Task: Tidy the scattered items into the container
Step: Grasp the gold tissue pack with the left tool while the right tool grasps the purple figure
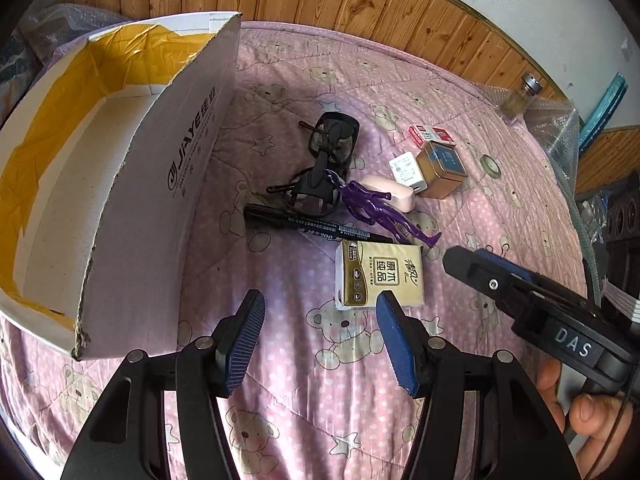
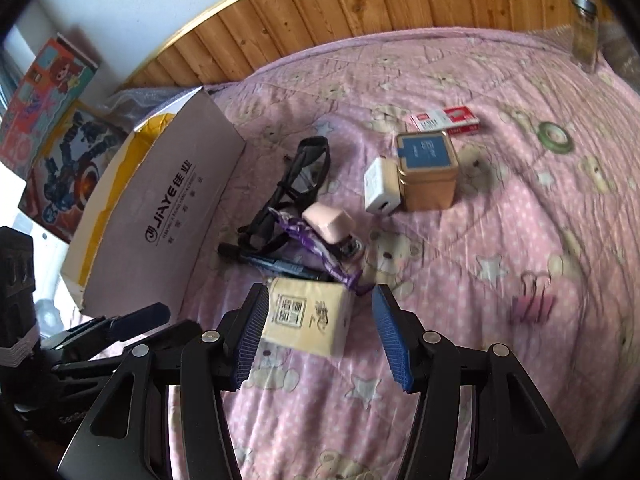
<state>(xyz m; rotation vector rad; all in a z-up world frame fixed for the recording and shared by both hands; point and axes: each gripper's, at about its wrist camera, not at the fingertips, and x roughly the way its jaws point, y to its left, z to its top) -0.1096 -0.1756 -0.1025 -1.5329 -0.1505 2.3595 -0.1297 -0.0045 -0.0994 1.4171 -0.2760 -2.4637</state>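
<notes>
Pink quilted bedding (image 1: 304, 364) printed with bears and stars fills the left wrist view, backed by knotty wood panelling. At left stands the open white corrugated cardboard box (image 1: 160, 184), yellow-taped inside, its printed side facing the clutter. Beside it lie black-framed glasses (image 1: 324, 160), a black marker pen (image 1: 316, 224) with its long axis running left to right, a purple plastic figurine (image 1: 376, 208) pointing down-right, and a gold-and-white tissue packet (image 1: 378, 276) lying flat, just beyond the left gripper (image 1: 320, 344), whose blue ribbed pads are spread apart and empty. Farther right sit a white charger (image 1: 406, 170) touching a gold tin with blue lid (image 1: 442, 170).

From the right wrist view, the right gripper (image 2: 320, 336) is released, its jaws wide on either side of the tissue packet (image 2: 308, 316), not touching it. The box (image 2: 160, 216) lies left; a pink binder clip (image 2: 534, 304) rests well apart at right.
</notes>
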